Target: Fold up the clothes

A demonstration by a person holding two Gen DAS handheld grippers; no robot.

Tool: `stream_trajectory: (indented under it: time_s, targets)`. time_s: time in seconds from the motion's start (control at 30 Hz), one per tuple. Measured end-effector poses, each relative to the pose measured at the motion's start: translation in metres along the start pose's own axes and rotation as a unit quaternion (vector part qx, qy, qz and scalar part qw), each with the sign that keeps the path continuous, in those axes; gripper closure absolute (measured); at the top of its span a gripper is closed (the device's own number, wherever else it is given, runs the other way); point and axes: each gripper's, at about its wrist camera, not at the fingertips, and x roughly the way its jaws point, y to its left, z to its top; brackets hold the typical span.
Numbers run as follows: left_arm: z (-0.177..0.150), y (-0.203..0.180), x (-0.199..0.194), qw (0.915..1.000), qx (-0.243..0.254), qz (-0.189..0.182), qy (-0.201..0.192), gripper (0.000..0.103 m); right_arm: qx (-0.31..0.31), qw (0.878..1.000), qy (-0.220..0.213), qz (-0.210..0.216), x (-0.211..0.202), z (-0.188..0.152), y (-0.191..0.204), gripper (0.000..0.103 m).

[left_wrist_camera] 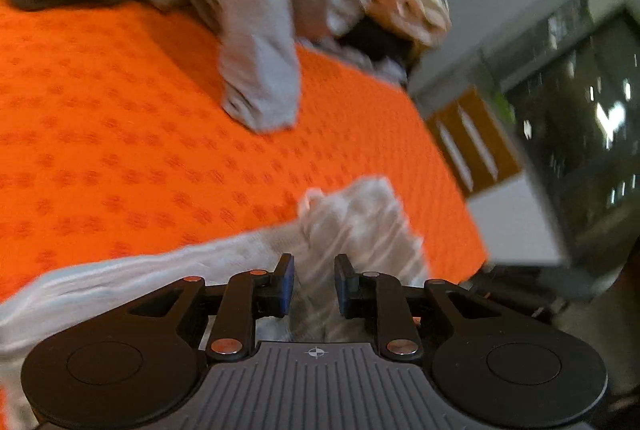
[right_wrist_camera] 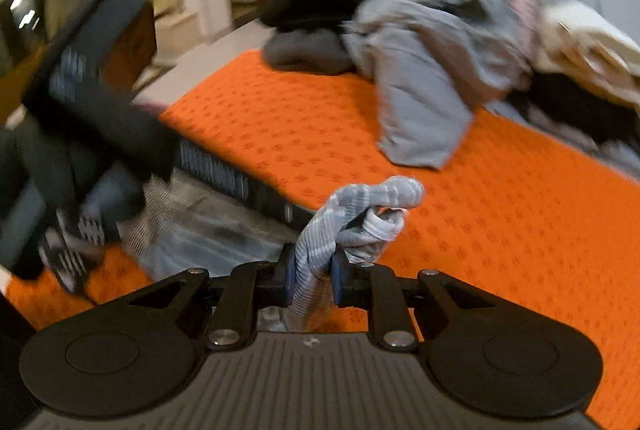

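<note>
both tongs, left (left_wrist_camera: pixel 314 284) and right (right_wrist_camera: pixel 313 280), nearly closed, clamped on striped garment (right_wrist_camera: pixel 320 246).

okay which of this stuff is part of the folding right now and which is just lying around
In use: striped cloth, pinched in the right gripper; left gripper, closed on it too.

Lying about: clothes pile, grey garment, orange cover, cabinet.
</note>
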Motion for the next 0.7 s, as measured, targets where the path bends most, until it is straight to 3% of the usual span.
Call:
stream_trajectory:
  time_s: [0.1, 0.2, 0.37, 0.47, 0.7]
  targets:
    - [0.003, -0.005, -0.031, 0.9996, 0.014, -0.009, -0.022, 0.079, -0.034, 0.999, 0.015, 0.022, 0.008, 0.006, 0.008, 0.082]
    - [0.002, -0.015, -0.047, 0.9989, 0.036, -0.027, -0.016, 0.079, -0.051, 0.997, 0.021, 0.046, 0.014, 0.009, 0.013, 0.082]
    - [-0.005, -0.019, -0.036, 0.999, 0.035, -0.027, 0.002, 0.079, -0.085, 0.992, 0.031, 0.093, 0.024, 0.012, 0.029, 0.082]
    - [-0.008, -0.01, -0.025, 0.9996, 0.008, -0.024, 0.009, 0.079, -0.098, 0.987, 0.043, 0.119, 0.036, 0.014, 0.036, 0.082]
    - [-0.01, 0.019, -0.001, 0.9976, -0.044, 0.035, 0.042, 0.081, -0.11, 0.982, 0.038, 0.148, 0.034, 0.013, 0.036, 0.082]
